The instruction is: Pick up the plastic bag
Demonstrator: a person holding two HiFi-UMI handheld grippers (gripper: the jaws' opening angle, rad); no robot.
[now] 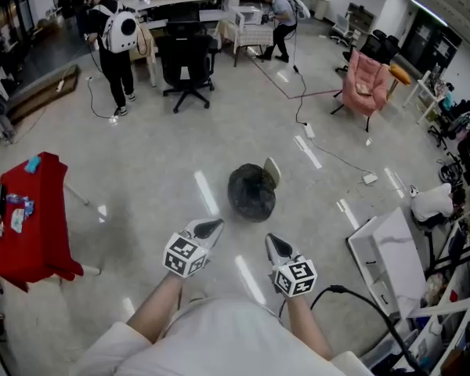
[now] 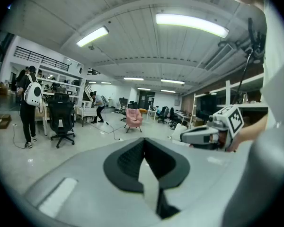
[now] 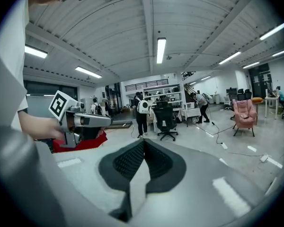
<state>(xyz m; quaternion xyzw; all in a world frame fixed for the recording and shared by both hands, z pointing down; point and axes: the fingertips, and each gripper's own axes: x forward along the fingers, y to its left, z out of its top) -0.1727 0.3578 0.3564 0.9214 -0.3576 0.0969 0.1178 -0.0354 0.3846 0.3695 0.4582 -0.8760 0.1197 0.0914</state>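
**Both grippers closed and empty, bag on the floor ahead**

In the head view the plastic bag (image 1: pixel 251 192), dark and bunched into a rounded heap, sits on the grey floor (image 1: pixel 164 143) just below the centre of the frame. A small pale piece (image 1: pixel 272 171) shows at its upper right edge; what it is cannot be told.

The left gripper (image 1: pixel 209 227) is in the lower middle of the frame, below and left of the bag, with its tip aimed towards it. The right gripper (image 1: pixel 276 246) is just to the right of it, below the bag and a little lower in the frame. Neither touches the bag, and bare floor lies between each tip and the heap.

In the left gripper view the jaws of the left gripper (image 2: pixel 143 148) are pressed together with nothing between them, and the other gripper (image 2: pixel 203 135) shows at the right. In the right gripper view the jaws of the right gripper (image 3: pixel 143 150) are likewise together and hold nothing, and the left one (image 3: pixel 85 121) appears at the left.

Around the scene in the head view:
- A red-covered table (image 1: pixel 31 210) stands at the left edge.
- A black office chair (image 1: pixel 184 61) is at the upper centre.
- A person with a white backpack (image 1: pixel 117 37) stands to the left of the chair.
- A pink armchair (image 1: pixel 366 81) stands at the upper right.
- A cable (image 1: pixel 301 92) trails across the floor towards the armchair.
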